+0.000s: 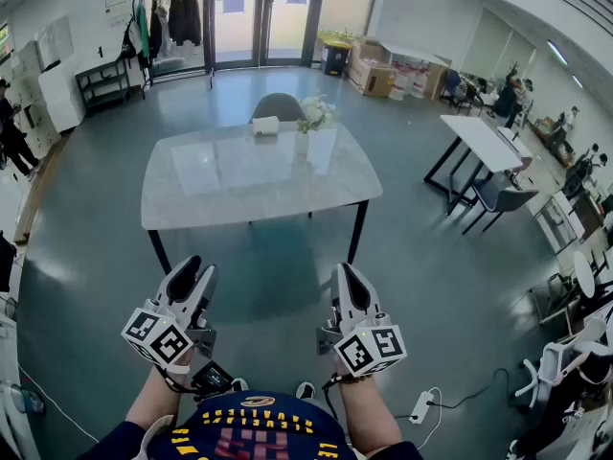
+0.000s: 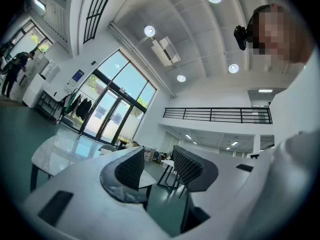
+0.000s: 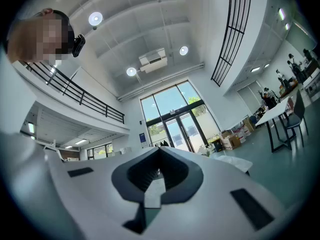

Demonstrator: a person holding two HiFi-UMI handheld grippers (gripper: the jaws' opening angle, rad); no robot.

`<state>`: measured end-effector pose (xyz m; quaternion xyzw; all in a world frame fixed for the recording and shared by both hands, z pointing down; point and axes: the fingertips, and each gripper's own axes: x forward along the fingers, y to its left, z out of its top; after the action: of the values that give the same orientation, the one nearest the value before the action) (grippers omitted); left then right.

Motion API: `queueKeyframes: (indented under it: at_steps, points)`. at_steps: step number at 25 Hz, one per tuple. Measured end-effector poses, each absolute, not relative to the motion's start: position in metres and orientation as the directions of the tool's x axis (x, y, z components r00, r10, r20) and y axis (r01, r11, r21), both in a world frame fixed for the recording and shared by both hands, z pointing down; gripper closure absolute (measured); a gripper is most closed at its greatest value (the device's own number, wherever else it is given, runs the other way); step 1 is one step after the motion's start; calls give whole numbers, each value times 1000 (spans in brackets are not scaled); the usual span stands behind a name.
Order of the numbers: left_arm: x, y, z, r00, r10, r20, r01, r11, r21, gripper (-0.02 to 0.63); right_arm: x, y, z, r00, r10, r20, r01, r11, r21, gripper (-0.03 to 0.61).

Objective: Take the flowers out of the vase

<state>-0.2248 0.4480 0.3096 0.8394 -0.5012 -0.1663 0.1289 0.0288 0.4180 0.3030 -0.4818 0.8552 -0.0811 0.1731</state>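
A bunch of pale flowers [image 1: 316, 113] stands in a slim clear vase [image 1: 303, 143] at the far edge of a grey marble table [image 1: 220, 199]. Both grippers hover over the floor well short of the table's near edge, pointing toward it. My left gripper [image 1: 192, 268] is open; in the left gripper view [image 2: 159, 165] there is a clear gap between its ribbed pads [image 2: 131, 170], with nothing in it. My right gripper [image 1: 347, 276] is shut and empty; in the right gripper view [image 3: 159, 150] its tips meet.
A white box [image 1: 265, 125] lies beside the vase, and a grey chair [image 1: 279, 106] stands behind the table. A white table [image 1: 488, 142] with a chair [image 1: 503, 197] is to the right. Cardboard boxes [image 1: 374, 70] sit by the glass doors. A power strip [image 1: 421, 408] lies on the floor.
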Motion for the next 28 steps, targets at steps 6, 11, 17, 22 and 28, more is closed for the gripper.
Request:
queueKeyframes:
  at_steps: [6, 11, 17, 22, 28]
  points:
    - [-204, 443, 312, 447, -880, -158, -795, -472, 381, 426, 40, 413, 305, -491, -845, -213, -792, 534, -296, 571]
    - [-182, 430, 310, 453, -879, -150, -793, -474, 383, 426, 54, 400, 308, -499, -844, -198, -785, 537, -310, 571]
    - [-145, 409, 314, 428, -891, -150, -801, -451, 395, 426, 97, 379, 305, -482, -850, -215, -793, 527, -307, 569]
    - [-96, 399, 322, 412, -902, -129, -816, -428, 388, 426, 146, 361, 316, -503, -844, -183, -789, 536, -299, 569]
    - [-63, 389, 333, 413, -907, -83, -829, -412, 378, 426, 175, 341, 342, -521, -842, -142, -770, 535, -348, 569]
